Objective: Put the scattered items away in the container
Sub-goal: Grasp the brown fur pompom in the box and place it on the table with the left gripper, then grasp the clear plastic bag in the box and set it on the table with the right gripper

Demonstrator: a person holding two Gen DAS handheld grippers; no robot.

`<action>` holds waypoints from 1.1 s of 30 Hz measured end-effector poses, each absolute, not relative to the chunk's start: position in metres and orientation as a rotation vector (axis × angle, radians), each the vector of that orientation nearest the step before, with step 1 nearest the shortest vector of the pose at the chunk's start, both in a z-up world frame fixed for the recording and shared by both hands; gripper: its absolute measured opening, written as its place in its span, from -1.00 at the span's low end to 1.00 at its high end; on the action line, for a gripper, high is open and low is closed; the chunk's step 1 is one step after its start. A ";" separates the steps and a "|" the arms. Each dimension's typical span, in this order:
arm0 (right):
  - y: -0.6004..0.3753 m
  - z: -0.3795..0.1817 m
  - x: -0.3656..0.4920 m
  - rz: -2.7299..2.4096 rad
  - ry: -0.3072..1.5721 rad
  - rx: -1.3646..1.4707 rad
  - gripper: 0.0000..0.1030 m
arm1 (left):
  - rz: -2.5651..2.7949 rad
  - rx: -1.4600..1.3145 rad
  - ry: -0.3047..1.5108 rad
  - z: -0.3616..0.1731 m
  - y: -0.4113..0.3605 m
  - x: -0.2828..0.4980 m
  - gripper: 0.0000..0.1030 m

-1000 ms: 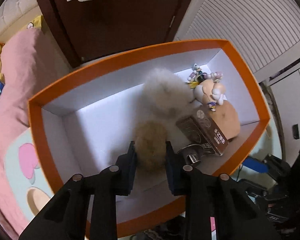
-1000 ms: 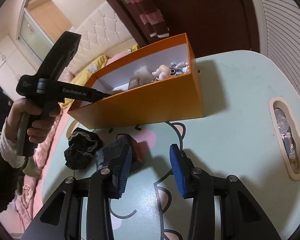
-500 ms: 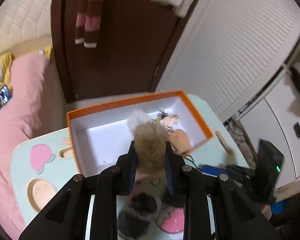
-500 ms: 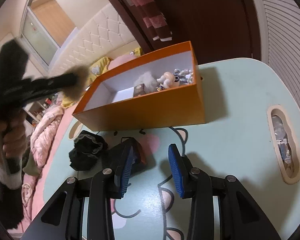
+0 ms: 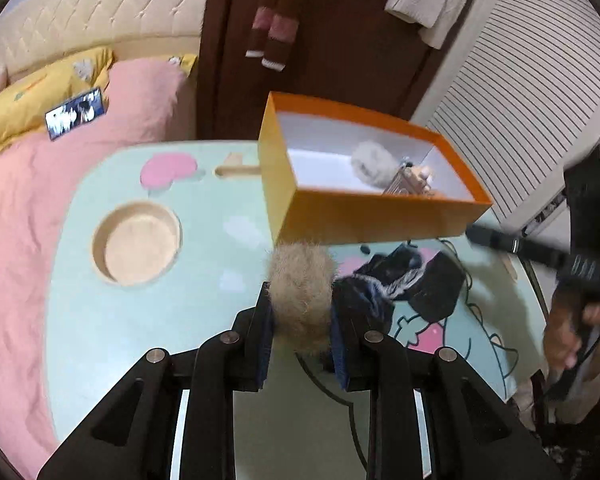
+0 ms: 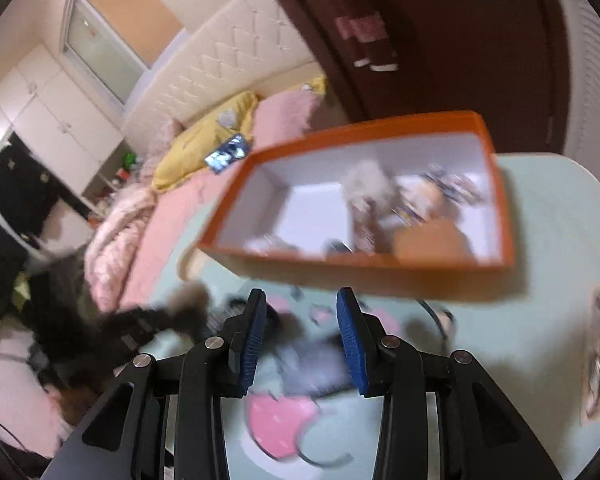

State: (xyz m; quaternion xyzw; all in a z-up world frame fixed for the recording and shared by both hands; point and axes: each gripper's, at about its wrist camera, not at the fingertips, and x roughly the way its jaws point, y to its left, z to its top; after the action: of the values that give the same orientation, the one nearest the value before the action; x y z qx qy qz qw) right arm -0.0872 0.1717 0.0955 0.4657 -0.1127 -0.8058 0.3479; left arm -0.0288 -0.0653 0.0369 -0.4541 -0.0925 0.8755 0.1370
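My left gripper (image 5: 300, 312) is shut on a tan fur pompom (image 5: 301, 282) and holds it above the table, in front of the orange box (image 5: 364, 216). The box holds a grey pompom (image 5: 370, 166), a small brown carton and toy figures. Dark cloth items (image 5: 404, 284) lie on the table just right of the left gripper. My right gripper (image 6: 300, 332) is open and empty above dark cloth (image 6: 312, 364), near the box (image 6: 380, 268). The right wrist view is blurred.
The mint table (image 5: 148, 320) has a round wooden recess (image 5: 136, 242) at left and a pink heart mark (image 5: 168, 168). A pink bed (image 5: 16, 216) lies left of the table. A dark wooden door (image 5: 328, 52) stands behind the box.
My left gripper has pulled back out of the box and away, with the tan pompom in it. My right gripper has risen and moved over the dark cloth, toward the box.
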 end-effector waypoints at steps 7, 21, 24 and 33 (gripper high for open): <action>0.122 0.119 -0.136 -1.983 -0.221 1.260 -0.29 | 2.555 -1.243 -0.300 0.027 -0.066 -0.026 -0.49; 0.045 0.063 -0.186 -1.703 -0.056 1.701 0.19 | 2.562 -1.146 -0.489 0.011 -0.073 -0.018 0.29; 0.039 0.053 -0.187 -1.713 -0.003 1.734 0.30 | 2.554 -1.136 -0.506 0.010 -0.074 -0.018 0.29; 0.045 0.059 -0.186 -1.803 0.011 1.603 -0.37 | 2.552 -1.129 -0.555 0.009 -0.076 -0.016 0.29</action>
State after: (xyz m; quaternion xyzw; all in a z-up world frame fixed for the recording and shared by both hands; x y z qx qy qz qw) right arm -0.1863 0.0452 0.0590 0.6209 0.0041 -0.6981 0.3565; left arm -0.0158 -0.0758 0.0089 -0.3925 -0.1931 0.8870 0.1477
